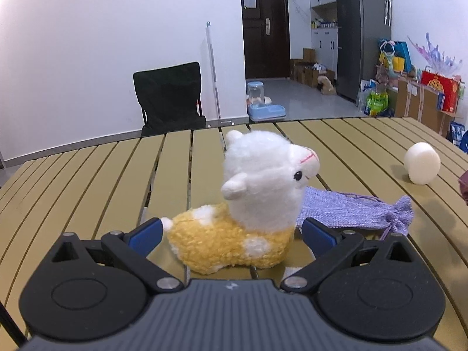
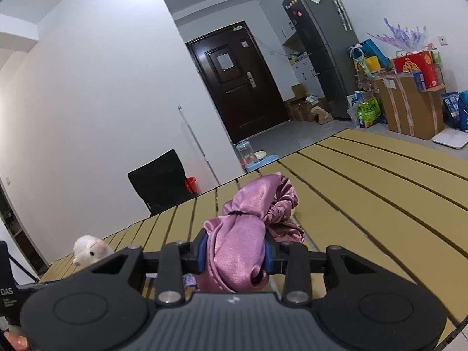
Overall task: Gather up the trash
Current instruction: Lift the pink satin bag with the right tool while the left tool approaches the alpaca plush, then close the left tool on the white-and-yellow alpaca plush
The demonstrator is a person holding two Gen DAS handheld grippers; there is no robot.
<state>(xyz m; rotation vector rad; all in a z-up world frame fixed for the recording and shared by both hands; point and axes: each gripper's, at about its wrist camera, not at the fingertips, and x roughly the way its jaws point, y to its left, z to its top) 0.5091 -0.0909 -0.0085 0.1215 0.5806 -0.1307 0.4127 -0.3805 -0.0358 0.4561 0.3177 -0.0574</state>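
Holding a pink satin cloth in the right gripper: jaws pinched tight on the bundle, blue pads pressed into its sides, cloth lifted off the table and bulging forward past the fingertips.

Left gripper: jaws spread, a plush alpaca sitting between them. Pads look just clear of its yellow body on both sides, so no grip yet as far as I can tell. The plush rests on the slats, upright, head turned to the right.

Other items, seen from the left tool:
- purple woven pouch lying flat just beyond the right finger, behind the plush, drawstring end to the right
- white round object further ahead and right, well apart from the pouch; can't tell what it is
- dark pinkish edge at far right of that view, probably the cloth

Progress, my read: early to middle. One item in hand, one lined up for a grab, two untouched on the table.

Containers: no bin or trash bag visible in either view, so nothing confirmed as collected. The pouch looks flat; contents can't be told. Boxes and bags against the far wall are background clutter, well away from both tools.

Next call: close left on the plush body, then find the drop-off.
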